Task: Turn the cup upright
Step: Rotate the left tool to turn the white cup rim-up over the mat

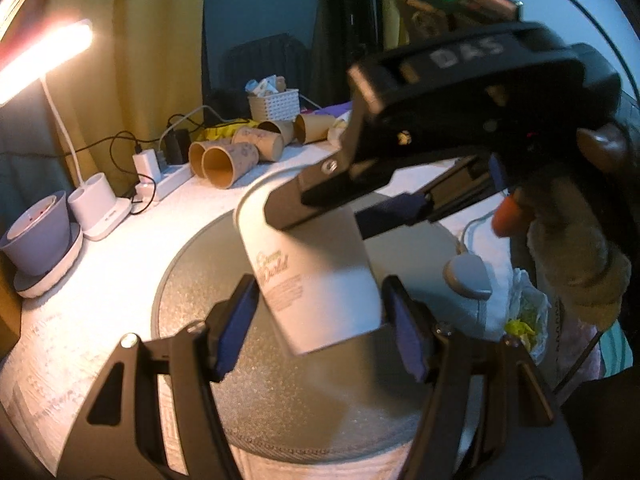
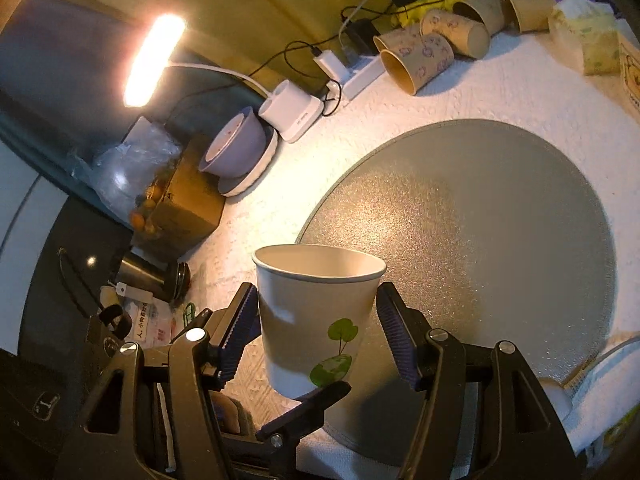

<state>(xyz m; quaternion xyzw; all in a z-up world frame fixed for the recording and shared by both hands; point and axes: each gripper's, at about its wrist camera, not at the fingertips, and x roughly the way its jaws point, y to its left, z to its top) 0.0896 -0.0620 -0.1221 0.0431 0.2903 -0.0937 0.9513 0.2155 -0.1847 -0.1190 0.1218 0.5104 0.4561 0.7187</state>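
Observation:
A white paper cup with printed text and a green leaf design is held in the air above the round grey mat, mouth upward and tilted. My right gripper is shut on the cup, its blue pads against both sides; it also shows in the left wrist view, clamped near the cup's rim. My left gripper is open, its blue pads on either side of the cup's base with small gaps.
Several brown paper cups lie on their sides at the back of the white table. A lit desk lamp, power strip, purple bowl, white basket and tissue pack surround the mat.

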